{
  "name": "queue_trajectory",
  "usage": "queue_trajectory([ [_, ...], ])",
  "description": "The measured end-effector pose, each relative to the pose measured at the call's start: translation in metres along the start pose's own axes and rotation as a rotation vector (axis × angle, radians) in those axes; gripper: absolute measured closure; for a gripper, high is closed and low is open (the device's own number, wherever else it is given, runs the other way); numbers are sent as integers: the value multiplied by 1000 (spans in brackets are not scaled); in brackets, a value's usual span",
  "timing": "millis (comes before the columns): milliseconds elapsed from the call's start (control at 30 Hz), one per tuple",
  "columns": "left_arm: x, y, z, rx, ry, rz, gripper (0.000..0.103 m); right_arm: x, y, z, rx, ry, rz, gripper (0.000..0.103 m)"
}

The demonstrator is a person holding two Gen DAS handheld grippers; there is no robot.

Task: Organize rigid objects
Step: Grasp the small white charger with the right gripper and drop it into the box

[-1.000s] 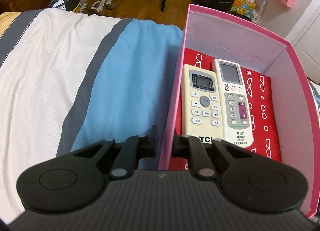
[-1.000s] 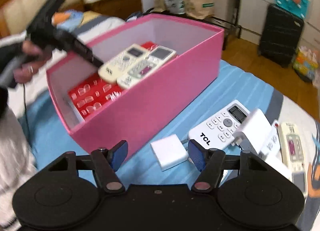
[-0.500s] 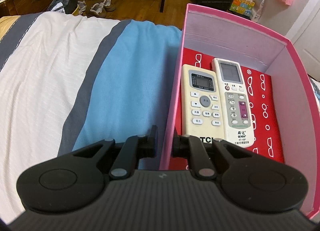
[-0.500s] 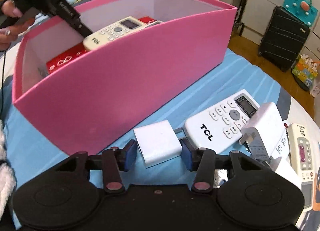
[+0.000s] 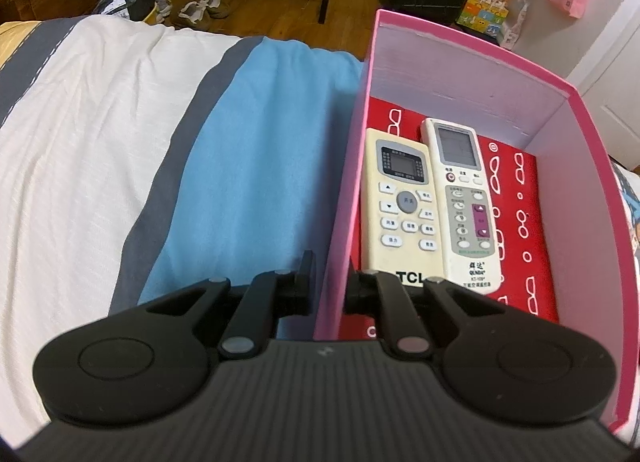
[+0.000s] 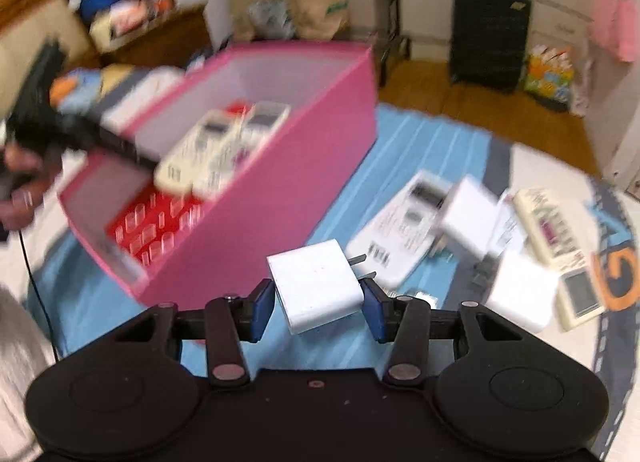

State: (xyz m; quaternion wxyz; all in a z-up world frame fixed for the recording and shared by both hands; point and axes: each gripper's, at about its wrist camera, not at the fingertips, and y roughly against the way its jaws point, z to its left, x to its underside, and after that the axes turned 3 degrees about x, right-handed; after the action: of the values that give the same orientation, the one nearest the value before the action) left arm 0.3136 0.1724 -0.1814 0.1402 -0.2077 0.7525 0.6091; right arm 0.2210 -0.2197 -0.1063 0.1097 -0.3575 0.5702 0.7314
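Step in hand: carrying a white plug (image 6: 316, 286) to the pink box (image 6: 280, 181). The right gripper (image 6: 318, 304) pinches the plug by its flat sides between the blue pads; its jaws have just been closing, and now they bear on the plug. The plug is off the bed (image 6: 420, 149), prongs pointing to the gripper's right. This view is smeared, so fine detail is uncertain.

The left gripper (image 5: 328, 286) is pressed together on the box's near wall (image 5: 340, 221), one finger outside, one inside, steadying it. Just ahead of that gripper, inside the box, two remote controls (image 5: 400, 205) lie side by side on a red patterned sheet (image 5: 524, 221).

Still out on the bed, ahead and right of the right gripper: a white remote (image 6: 404, 229), a second white plug (image 6: 468, 217), a cream remote (image 6: 556, 229).

Next move, as I judge it: lift the plug over the box's near wall, which stands ahead and left of the gripper, then lower it onto bare red sheet beside the remotes. Risk: prongs catching the wall.
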Motion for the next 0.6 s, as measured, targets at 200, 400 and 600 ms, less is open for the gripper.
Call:
queue_trajectory([
  [200, -2, 4, -2, 9, -23, -15, 95, -28, 37, 43, -115, 120, -211, 50],
  [400, -2, 4, 0, 29, -8, -8, 98, -52, -15, 88, -311, -4, -36, 50],
  [600, 0, 6, -5, 13, -57, -21, 98, -49, -70, 115, -289, -78, 124, 50],
])
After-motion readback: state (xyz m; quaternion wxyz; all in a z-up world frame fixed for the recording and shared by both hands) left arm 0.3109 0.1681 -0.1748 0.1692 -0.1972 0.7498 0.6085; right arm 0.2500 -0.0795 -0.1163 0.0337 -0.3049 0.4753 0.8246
